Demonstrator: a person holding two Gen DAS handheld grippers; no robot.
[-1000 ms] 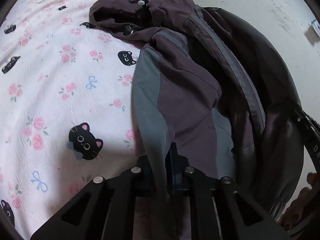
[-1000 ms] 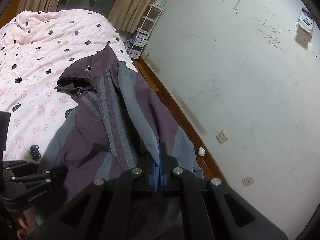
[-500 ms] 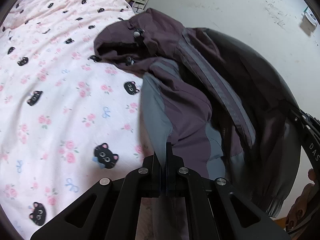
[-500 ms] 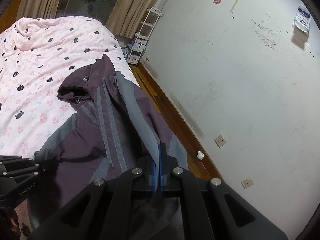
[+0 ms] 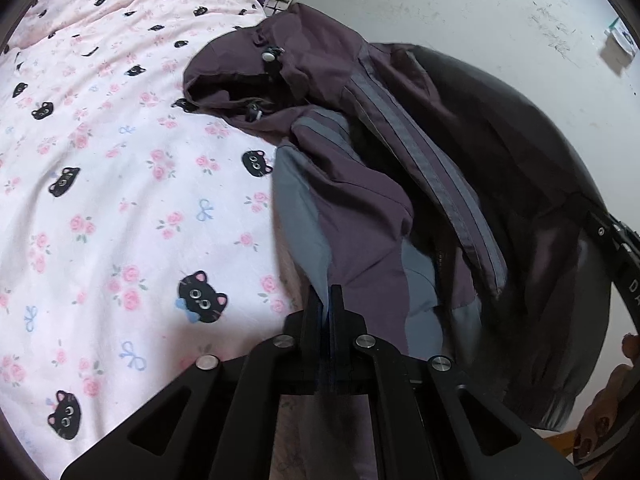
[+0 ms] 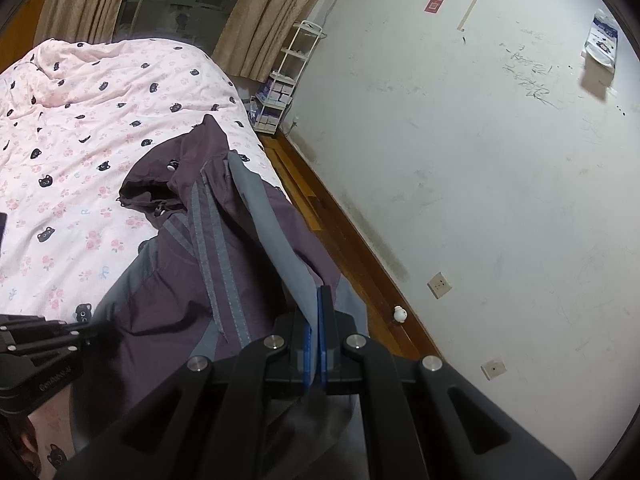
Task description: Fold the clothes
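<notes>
A purple and grey hooded jacket [image 5: 360, 184] lies along the right edge of the bed, its hood [image 5: 248, 72] pointing away from me. My left gripper [image 5: 328, 300] is shut on the jacket's grey left edge and holds it a little off the bedspread. In the right wrist view the same jacket [image 6: 200, 272] shows, and my right gripper [image 6: 318, 304] is shut on its grey right edge above the bed's side. The left gripper's black body [image 6: 36, 352] appears at the lower left of that view.
The pink bedspread [image 5: 100, 200] with black cat faces and roses covers the bed. A wooden floor strip [image 6: 352, 260] runs between bed and white wall [image 6: 500, 160]. A white shelf rack [image 6: 288, 76] and beige curtains [image 6: 272, 20] stand at the far end. A hand [image 5: 608, 412] shows low right.
The left gripper's jaws closed onto the jacket's grey edge and lifted it, so more bedspread shows. The right gripper rose slightly, still holding its edge.
</notes>
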